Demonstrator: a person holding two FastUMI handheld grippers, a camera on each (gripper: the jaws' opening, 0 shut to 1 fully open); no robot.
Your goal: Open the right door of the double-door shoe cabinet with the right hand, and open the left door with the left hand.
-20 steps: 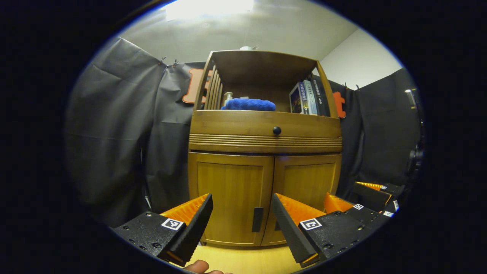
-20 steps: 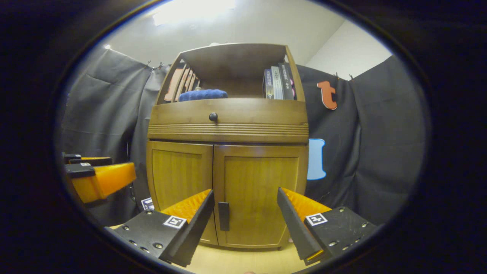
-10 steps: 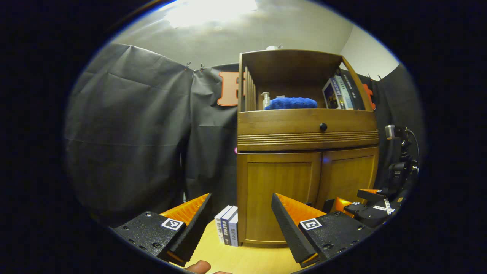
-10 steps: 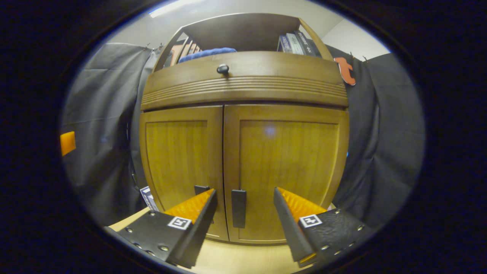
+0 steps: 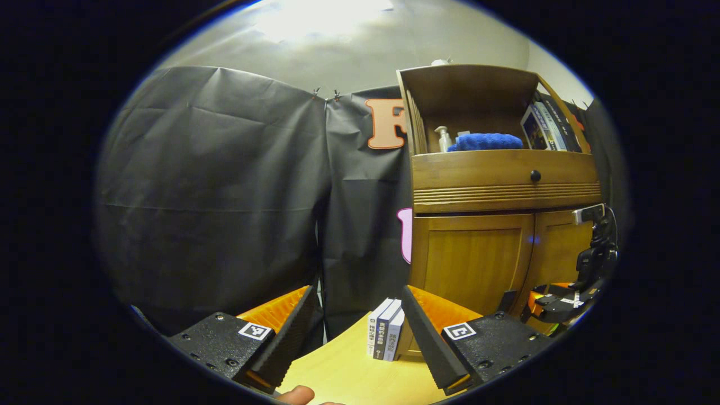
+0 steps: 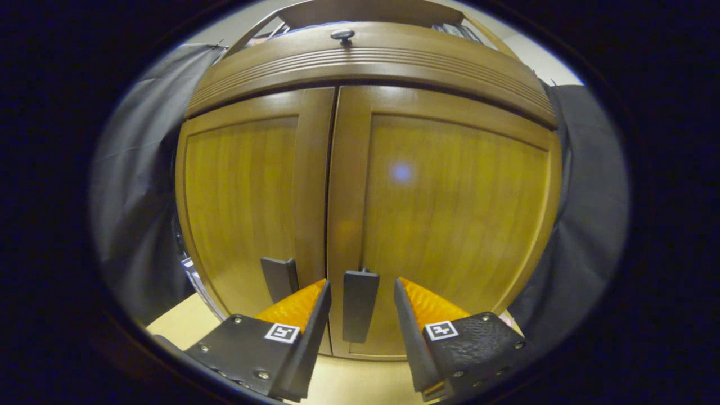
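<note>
Your right gripper (image 6: 360, 306) has its fingers spread, the right door's upright handle (image 6: 359, 305) sitting between them, untouched; left gripper (image 5: 355, 320) spread too, off aside.

The shoe cabinet (image 6: 365, 185) is warm brown wood, standing upright on a pale wooden floor (image 6: 360, 385). Below its ribbed drawer band (image 6: 365, 56) the left door (image 6: 242, 185) and right door (image 6: 455, 214) both look closed, meeting at a thin centre seam. Each carries a dark upright handle by that seam: the left handle (image 6: 279, 278), the right handle (image 6: 360, 304).
</note>
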